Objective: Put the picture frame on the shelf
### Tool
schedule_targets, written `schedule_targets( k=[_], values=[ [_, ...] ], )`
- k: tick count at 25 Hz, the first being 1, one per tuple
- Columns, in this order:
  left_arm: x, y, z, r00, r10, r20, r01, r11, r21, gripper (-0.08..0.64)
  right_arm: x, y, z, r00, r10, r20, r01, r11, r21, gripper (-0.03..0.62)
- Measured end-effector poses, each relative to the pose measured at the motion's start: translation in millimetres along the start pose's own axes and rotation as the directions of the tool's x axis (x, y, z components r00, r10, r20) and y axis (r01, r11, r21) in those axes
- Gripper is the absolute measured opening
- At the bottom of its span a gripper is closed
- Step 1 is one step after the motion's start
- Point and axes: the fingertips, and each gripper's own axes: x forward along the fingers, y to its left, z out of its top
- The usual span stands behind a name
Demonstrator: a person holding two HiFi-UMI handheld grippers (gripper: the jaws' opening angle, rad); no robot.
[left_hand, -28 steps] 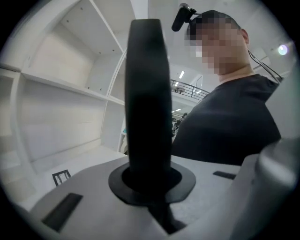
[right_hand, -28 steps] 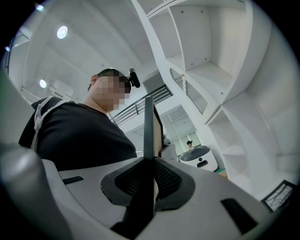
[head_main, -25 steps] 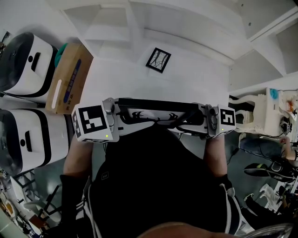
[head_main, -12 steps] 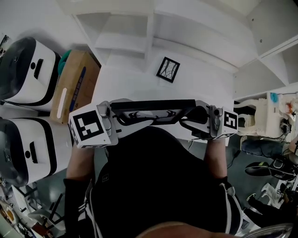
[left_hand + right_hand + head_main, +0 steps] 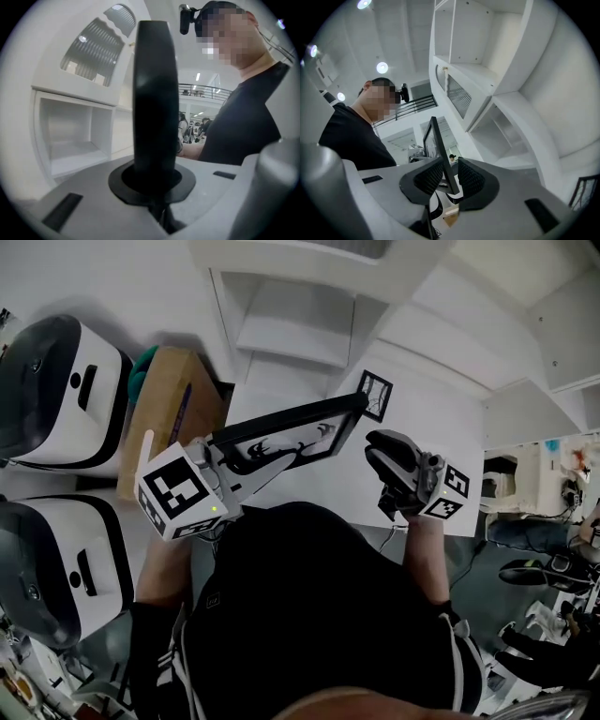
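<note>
Swung leftward, picture frame (image 5: 281,439) tilts, clamped by left gripper (image 5: 223,457) jaws; right gripper (image 5: 382,450) jaws, just opened, hold nothing.

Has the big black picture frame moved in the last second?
Yes: the picture frame swung its right end up, toward the small frame behind it.

My head camera looks steeply down over the person (image 5: 300,615), with the white shelf (image 5: 309,324) at 12 o'clock. The left gripper (image 5: 223,454) camera stares close along the picture frame (image 5: 286,432), shelf at 9 o'clock. The right gripper (image 5: 382,448) camera tilts upward, shelf at 2 o'clock. Both gripper views share frame, shelf and person.
</note>
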Motion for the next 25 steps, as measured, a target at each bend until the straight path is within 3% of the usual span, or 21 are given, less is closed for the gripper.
schedule_targets(
  k=[3,6,8,16,19,25],
  values=[
    [-22,28,-7,0.998,0.062,-0.014,-0.062,0.998,-0.011,0.014,30,-10,-19,0.993,-0.118,-0.014,0.118,0.993,0.023,0.091],
    [-37,40,-13,0.997,0.069,-0.019,-0.070,0.997,-0.013,0.015,61,-25,-37,0.947,-0.316,-0.063,0.313,0.948,-0.054,0.091],
    [-40,47,-16,0.997,0.078,-0.022,-0.078,0.997,-0.018,0.015,79,-26,-43,0.921,-0.384,-0.072,0.376,0.921,-0.102,0.091],
    [-24,79,-10,0.981,0.191,0.039,-0.188,0.980,-0.073,0.015,91,-10,-59,0.908,-0.388,-0.156,0.357,0.914,-0.195,0.089],
    [-14,98,-9,0.963,0.268,0.043,-0.263,0.960,-0.091,0.015,74,-18,-61,0.900,-0.398,-0.176,0.374,0.914,-0.155,0.089],
    [12,135,-10,0.919,0.392,0.048,-0.382,0.913,-0.140,0.015,51,-32,-50,0.895,-0.395,-0.208,0.365,0.916,-0.167,0.089]
  ],
)
